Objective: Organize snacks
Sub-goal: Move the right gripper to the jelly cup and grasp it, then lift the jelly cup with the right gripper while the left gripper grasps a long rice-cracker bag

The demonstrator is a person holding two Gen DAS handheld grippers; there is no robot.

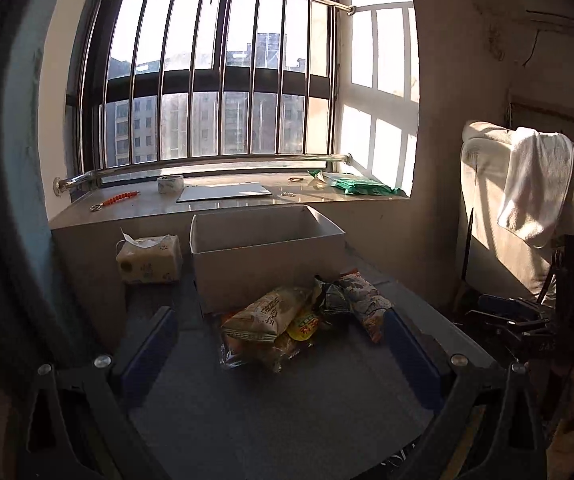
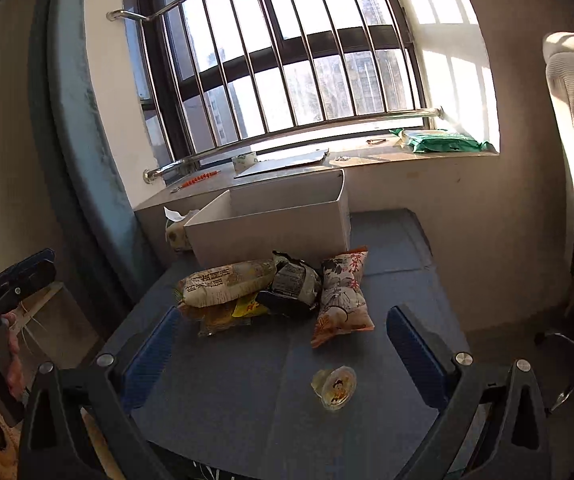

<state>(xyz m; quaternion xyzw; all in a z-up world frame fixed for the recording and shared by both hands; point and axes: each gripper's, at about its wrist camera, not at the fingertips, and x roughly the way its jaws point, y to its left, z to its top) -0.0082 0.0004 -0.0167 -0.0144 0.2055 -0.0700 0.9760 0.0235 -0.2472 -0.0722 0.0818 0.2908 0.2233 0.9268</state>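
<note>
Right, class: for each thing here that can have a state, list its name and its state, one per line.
Left gripper: open, holding nothing.
Right gripper: open, holding nothing.
White box: open-topped, upright.
Snack packets: piled outside the box.
Jelly cup: sealed, lying apart.
Tissue pack: opened, a tissue sticking out.

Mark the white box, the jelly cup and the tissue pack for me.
white box (image 2: 271, 232), right wrist view, front wall.
jelly cup (image 2: 335, 387), right wrist view, printed lid.
tissue pack (image 1: 149, 260), left wrist view, front face.
</note>
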